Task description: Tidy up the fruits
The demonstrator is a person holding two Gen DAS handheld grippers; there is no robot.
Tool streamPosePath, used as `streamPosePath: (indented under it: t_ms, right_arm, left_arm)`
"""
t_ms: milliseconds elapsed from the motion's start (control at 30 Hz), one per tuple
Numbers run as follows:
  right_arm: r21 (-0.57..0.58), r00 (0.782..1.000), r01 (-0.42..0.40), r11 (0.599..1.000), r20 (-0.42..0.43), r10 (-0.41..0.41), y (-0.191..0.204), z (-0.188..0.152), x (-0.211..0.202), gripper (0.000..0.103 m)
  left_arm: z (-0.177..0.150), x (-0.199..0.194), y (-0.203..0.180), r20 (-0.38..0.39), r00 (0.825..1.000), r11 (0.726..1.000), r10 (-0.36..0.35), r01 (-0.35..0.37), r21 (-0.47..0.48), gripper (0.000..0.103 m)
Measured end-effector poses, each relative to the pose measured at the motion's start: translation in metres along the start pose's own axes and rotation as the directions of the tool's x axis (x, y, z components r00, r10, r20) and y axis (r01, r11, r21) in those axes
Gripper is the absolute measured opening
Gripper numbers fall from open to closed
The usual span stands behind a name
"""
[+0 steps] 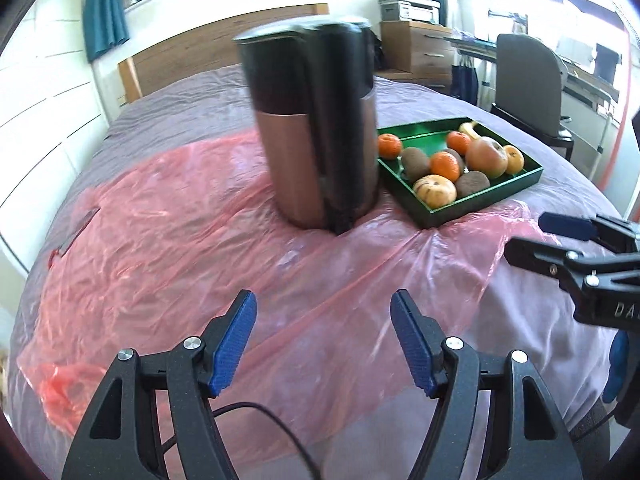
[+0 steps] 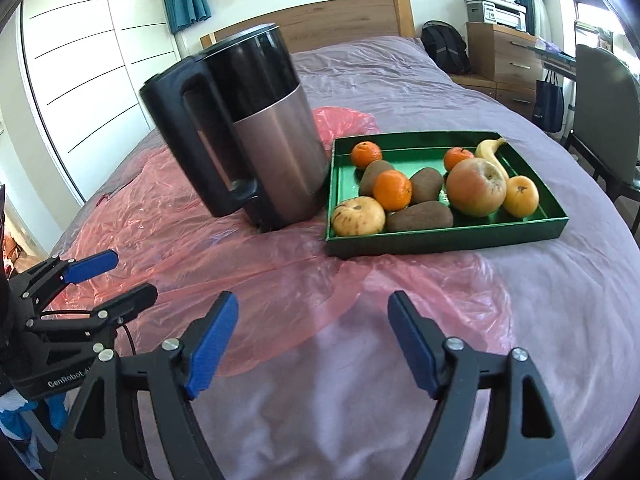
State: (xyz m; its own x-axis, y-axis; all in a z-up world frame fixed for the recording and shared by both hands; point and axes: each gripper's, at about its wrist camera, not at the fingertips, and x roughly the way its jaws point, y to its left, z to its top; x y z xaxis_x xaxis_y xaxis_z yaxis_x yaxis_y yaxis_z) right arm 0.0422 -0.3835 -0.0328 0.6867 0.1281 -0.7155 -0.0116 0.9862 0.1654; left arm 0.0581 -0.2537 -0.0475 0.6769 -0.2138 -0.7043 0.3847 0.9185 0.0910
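A green tray (image 2: 448, 240) (image 1: 486, 200) on the bed holds several fruits: a big apple (image 2: 476, 186) (image 1: 487, 156), a banana (image 2: 490, 152), mandarins such as one (image 2: 392, 189), brown kiwis such as one (image 2: 419, 218), a yellowish spotted fruit (image 2: 358, 216) (image 1: 435, 191) and a yellow-orange fruit (image 2: 521, 195). My left gripper (image 1: 324, 340) is open and empty over a pink plastic bag (image 1: 180, 248); it also shows in the right wrist view (image 2: 124, 280). My right gripper (image 2: 312, 340) is open and empty, short of the tray; it also shows in the left wrist view (image 1: 536, 236).
A black and copper kettle (image 2: 256, 136) (image 1: 316, 128) stands on the pink bag just left of the tray. The purple bedsheet (image 2: 560, 300) covers the bed. A chair (image 2: 604, 120), drawers (image 2: 504, 56) and a wooden headboard (image 2: 320, 20) lie beyond.
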Motion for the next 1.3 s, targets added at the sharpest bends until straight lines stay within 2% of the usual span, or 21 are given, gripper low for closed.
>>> streamPosePath:
  t_ms: [300, 733, 900, 967, 1000, 1200, 1300]
  right_arm:
    - [-0.083, 1.000, -0.018, 0.996, -0.008, 0.017, 0.059, -0.013, -0.012, 0.103]
    - [-0.169, 0.999, -0.016, 0.985, 0.031, 0.021, 0.127, -0.020, -0.038, 0.103]
    - [-0.189, 0.998, 0.002, 0.982, 0.057, 0.009, 0.142, -0.020, -0.046, 0.103]
    - [-0.189, 0.998, 0.014, 0.982, 0.066, -0.002, 0.143, -0.021, -0.049, 0.103]
    - [-0.189, 0.997, 0.029, 0.981, 0.073, -0.016, 0.141, -0.021, -0.050, 0.103]
    - [-0.175, 0.987, 0.126, 0.977, 0.124, -0.105, 0.117, -0.024, -0.063, 0.103]
    - [-0.153, 0.983, 0.147, 0.977, 0.134, -0.127, 0.101, -0.025, -0.068, 0.103]
  left_arm:
    - [-0.020, -0.045, 0.064, 0.066, 0.995, 0.989, 0.078, -0.069, -0.133, 0.073]
    - [-0.056, -0.111, 0.141, 0.107, 0.975, 0.956, 0.196, -0.166, -0.242, 0.080]
    - [-0.062, -0.123, 0.143, 0.104, 0.974, 0.956, 0.203, -0.175, -0.236, 0.082]
    - [-0.063, -0.126, 0.138, 0.105, 0.977, 0.957, 0.185, -0.155, -0.244, 0.096]
    - [-0.064, -0.126, 0.136, 0.111, 0.979, 0.958, 0.174, -0.141, -0.250, 0.099]
    - [-0.063, -0.126, 0.108, 0.143, 0.983, 0.971, 0.113, -0.079, -0.228, 0.099]
    - [-0.062, -0.125, 0.093, 0.142, 0.986, 0.979, 0.091, -0.062, -0.196, 0.099]
